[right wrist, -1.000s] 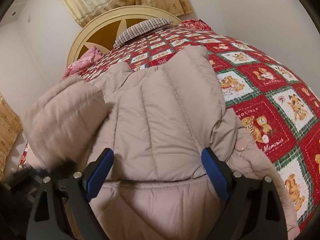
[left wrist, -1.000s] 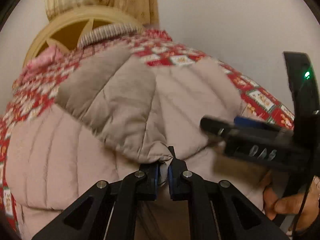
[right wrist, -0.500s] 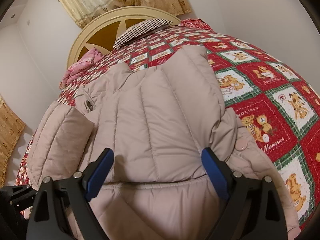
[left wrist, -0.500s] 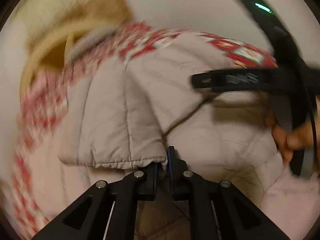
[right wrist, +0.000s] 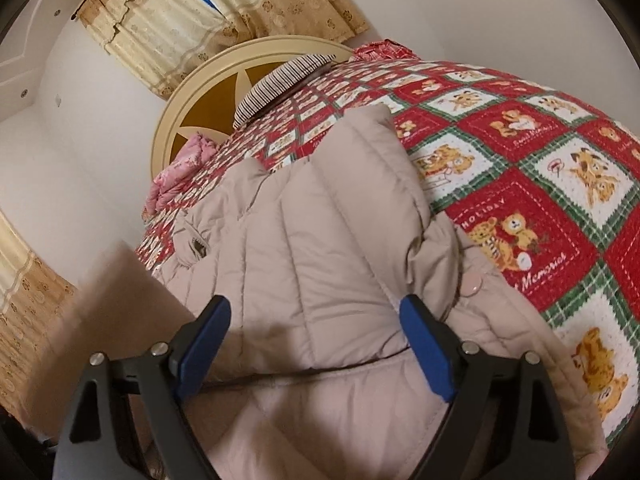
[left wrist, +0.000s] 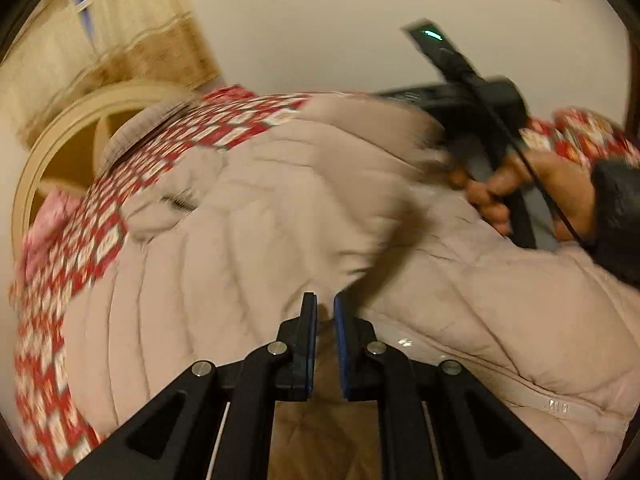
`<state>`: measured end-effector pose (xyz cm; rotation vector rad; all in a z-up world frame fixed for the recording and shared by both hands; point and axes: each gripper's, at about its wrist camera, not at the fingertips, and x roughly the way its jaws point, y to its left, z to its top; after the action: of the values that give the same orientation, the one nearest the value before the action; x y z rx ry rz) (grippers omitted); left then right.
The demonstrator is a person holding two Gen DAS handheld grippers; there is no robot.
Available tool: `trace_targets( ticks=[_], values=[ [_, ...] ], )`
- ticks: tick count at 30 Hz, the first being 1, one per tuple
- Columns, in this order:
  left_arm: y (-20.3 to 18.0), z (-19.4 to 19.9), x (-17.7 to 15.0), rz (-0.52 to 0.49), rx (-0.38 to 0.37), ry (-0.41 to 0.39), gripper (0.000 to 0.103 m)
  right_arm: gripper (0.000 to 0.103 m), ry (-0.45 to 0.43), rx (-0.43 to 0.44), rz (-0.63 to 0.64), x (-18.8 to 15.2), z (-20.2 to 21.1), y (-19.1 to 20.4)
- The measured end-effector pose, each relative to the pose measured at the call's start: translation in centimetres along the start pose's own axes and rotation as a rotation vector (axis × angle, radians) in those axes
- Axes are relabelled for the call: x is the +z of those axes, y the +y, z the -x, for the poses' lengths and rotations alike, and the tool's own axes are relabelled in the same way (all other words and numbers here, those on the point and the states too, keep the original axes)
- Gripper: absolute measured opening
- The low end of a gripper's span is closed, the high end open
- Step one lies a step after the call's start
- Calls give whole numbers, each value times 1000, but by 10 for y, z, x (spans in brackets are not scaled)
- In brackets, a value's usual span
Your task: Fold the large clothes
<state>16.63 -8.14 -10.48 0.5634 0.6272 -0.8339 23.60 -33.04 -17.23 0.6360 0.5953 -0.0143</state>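
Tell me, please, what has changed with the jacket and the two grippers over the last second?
The left gripper has let go of the sleeve it was pinching and swinging across the jacket; its jaws now stand slightly apart with nothing between them, and the sleeve lies over the jacket's body. The right gripper stayed wide open above the jacket, which still lies on the quilt.

Warm, yellowish indoor light fills both views, soft and fairly even, with no hard glare. The left wrist view is smeared by motion blur: the curtain [left wrist: 120,48] at upper left and the quilt [left wrist: 80,248] pattern streak. The right wrist view is sharp, except a blurred beige patch at lower left. Fisheye bending curves the edges, and dark vignettes fill the corners.
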Motion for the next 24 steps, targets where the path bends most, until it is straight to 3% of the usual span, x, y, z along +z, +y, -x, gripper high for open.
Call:
trace_targets(
  ticks=[3, 7, 10, 12, 13, 15, 17, 24],
  values=[
    [41, 16, -9, 249, -3, -64, 9, 81, -6, -23, -42, 2, 13, -2],
    [100, 35, -34, 566, 57, -120, 9, 84, -55, 24, -153, -2, 57, -7],
    [130, 39, -47, 704, 132, -140, 9, 91, 8, 84, -99, -9, 64, 12],
    [144, 37, -51, 772, 152, -130, 9, 92, 101, 28, -18, -17, 49, 28],
    [150, 35, -52, 800, 150, -114, 9, 87, 187, -51, 53, -24, 33, 40],
    [157, 32, -50, 808, 143, -98, 9, 47, 242, -123, 163, -37, 18, 56],
    [162, 29, -42, 796, 159, -80, 9, 19, 264, -110, 252, -40, 12, 75],
    [189, 19, -8, 803, 238, -78, 9, 16, 99, -137, 418, 5, 30, 121]
  ],
)
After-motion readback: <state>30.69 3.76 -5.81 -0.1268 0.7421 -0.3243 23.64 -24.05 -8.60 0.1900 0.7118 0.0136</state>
